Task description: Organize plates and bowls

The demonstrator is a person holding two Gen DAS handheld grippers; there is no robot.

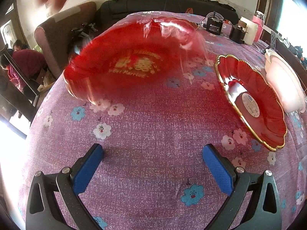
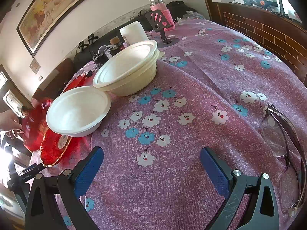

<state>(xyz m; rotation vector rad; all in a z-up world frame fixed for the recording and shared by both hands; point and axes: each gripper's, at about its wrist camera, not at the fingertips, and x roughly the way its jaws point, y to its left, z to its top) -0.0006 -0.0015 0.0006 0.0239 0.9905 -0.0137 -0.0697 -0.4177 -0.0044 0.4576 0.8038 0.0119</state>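
Left gripper (image 1: 152, 169) wide apart, blurred red plate (image 1: 130, 61), gold lettering

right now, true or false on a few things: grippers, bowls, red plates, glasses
1. Both grippers are open and hold nothing. True: the left gripper and the right gripper each show bare cloth between the pads.
2. The single white bowl lies upside down. False: it stands upright, with its hollow showing.
3. The bowl stack stands beyond the single bowl. True.
4. The gold-rimmed red plate is in the left gripper. False: it lies on the tablecloth, to the gripper's right.
5. The glasses lie left of the right gripper. False: they lie to its right.
6. A bare hand is at the blurred red plate. True.
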